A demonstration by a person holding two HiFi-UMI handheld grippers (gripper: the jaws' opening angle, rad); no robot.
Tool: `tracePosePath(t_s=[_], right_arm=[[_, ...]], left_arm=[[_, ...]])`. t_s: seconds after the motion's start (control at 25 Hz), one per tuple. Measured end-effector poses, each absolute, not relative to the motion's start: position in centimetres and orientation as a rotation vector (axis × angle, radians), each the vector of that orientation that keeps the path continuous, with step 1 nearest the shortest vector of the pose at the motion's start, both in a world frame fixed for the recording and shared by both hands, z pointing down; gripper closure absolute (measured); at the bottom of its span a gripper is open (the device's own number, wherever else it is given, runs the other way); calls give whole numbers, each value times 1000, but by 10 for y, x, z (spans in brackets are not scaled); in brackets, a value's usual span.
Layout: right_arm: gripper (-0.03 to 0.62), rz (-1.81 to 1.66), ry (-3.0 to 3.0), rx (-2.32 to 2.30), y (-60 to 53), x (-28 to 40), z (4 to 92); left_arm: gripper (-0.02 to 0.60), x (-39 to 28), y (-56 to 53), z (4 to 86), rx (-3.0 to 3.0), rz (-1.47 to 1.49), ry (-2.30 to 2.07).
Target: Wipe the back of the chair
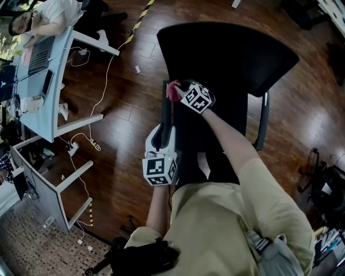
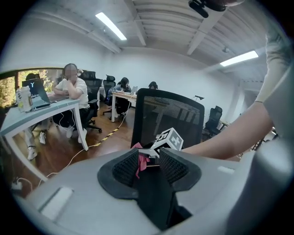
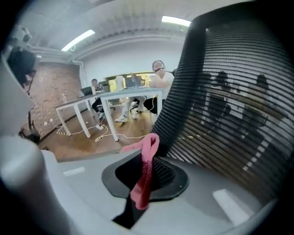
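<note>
Our right gripper (image 1: 178,92) clamps a pink cloth (image 1: 173,90) at the black, ribbed-mesh chair back (image 3: 229,92), which stands upright on the wood floor (image 1: 126,180), its top edge (image 1: 167,116) running away from us. Our left gripper (image 1: 163,133) seems closed on that edge.

Chair (image 1: 226,64) sits centre-top in head view, backrest (image 3: 220,92) on its far side. R gripper (image 1: 179,89) is at backrest's L edge w/ cloth (image 3: 146,174) pinched btwn its jaws, right by that edge. L gripper (image 1: 161,133) is nearer the holder, just below the R one, jaws clamped on side bar (image 1: 165,105) along chair's L side. Desk (image 1: 59,81) stands L of chair, well apart, w/ person (image 1: 48,16) seated at its far end. 2nd desk (image 1: 48,188) is nearer, lower L. Cables (image 1: 105,81) lie on floor (image 1: 124,178) btwn desks & chair.
</note>
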State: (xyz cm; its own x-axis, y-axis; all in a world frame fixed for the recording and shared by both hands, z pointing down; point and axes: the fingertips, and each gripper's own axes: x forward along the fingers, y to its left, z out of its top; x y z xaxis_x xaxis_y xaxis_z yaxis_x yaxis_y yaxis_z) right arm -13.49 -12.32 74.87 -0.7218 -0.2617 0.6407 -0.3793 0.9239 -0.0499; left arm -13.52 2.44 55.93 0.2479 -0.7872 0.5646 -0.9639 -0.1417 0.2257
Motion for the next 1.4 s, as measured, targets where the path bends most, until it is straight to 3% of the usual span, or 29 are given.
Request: tracePosePath(t_s=[0.12,0.4,0.56,0.68,0.88,1.12,1.4], right_arm=[[572,211,-2347,532,-138,-78,761],[571,259,-1836,970,-156,166,775],[571,386,-1629,1168,-139,253,769],[572,543,-1644,1324,-123,261,759],[572,767,-2035,1466,-89,202,688],[572,741,-2271,1729,6,177,592],[571,683,-2553,1567,132,185,511]], left_arm=[[446,-135,22,554,1989,374,-1565],[446,-98,1,545,2120,321,-1434],[446,-85,-6,541,2187,321,-1364],[446,-89,-1,538,2221,317,-1333],[446,-94,1,523,2269,263,-1345],[446,-96,28,475,2344,219,-1438],[462,-47,147,395,2410,111,-1659]])
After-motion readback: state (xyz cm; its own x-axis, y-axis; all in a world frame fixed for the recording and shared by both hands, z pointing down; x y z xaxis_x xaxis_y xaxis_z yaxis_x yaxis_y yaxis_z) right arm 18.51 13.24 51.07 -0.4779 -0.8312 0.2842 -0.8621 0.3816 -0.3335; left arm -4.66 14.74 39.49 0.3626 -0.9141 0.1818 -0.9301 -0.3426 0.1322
